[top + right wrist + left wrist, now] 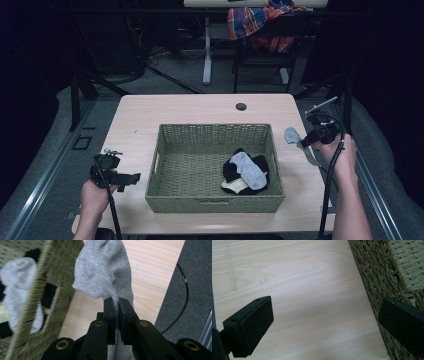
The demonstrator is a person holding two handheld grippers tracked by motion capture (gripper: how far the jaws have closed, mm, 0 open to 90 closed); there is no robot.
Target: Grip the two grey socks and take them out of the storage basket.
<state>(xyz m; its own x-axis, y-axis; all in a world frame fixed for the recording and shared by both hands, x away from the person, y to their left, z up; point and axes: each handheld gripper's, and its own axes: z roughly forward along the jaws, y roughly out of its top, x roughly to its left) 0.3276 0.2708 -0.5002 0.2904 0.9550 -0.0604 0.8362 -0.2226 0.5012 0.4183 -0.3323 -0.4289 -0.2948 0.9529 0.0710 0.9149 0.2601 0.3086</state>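
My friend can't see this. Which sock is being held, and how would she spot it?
Find the woven basket on the wooden table. Just outside its right side, the right gripper pinches a grey sock. Unlike the sock pile inside the basket, it dangles in the air.

Basket mid-table, sock heap inside at right, another sock seemingly off its right rim.

no readable text anywhere
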